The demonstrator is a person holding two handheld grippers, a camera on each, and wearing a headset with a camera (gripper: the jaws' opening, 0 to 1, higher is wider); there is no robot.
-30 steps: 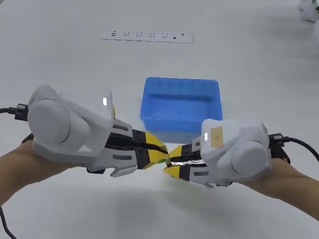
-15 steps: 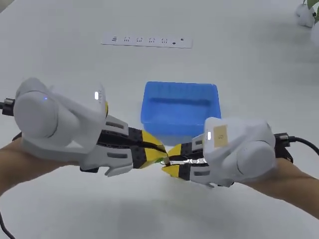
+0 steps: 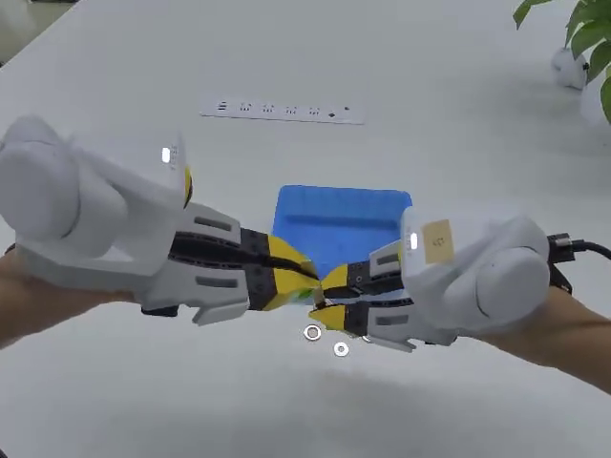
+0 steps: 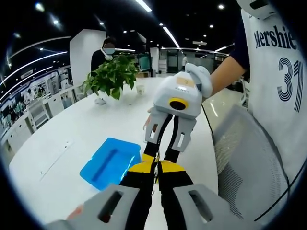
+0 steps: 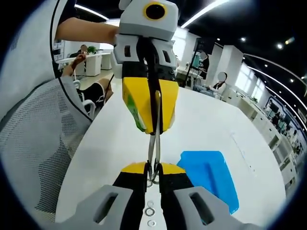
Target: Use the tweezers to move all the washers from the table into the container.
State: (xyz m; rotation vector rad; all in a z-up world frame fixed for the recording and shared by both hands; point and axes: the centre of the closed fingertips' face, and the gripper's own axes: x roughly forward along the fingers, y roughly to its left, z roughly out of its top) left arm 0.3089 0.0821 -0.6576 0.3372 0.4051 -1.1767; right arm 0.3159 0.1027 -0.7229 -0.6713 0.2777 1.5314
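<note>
Washers [image 3: 312, 332] on table [image 3: 458, 114] just below R hand-held gripper [image 3: 326, 303] tips.

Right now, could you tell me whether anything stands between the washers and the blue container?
Nothing visible on the table does. The washers lie just short of the container, with bare table between them in the right gripper view. The left gripper and right gripper, both shut on the tweezers, hang above that path.

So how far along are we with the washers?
Nothing looks done: no washer shows in the visible part of the blue container. In hand: the left hand-held gripper and right hand-held gripper are shut on the tweezers. Left: the washers on the table, all yet to move.
</note>
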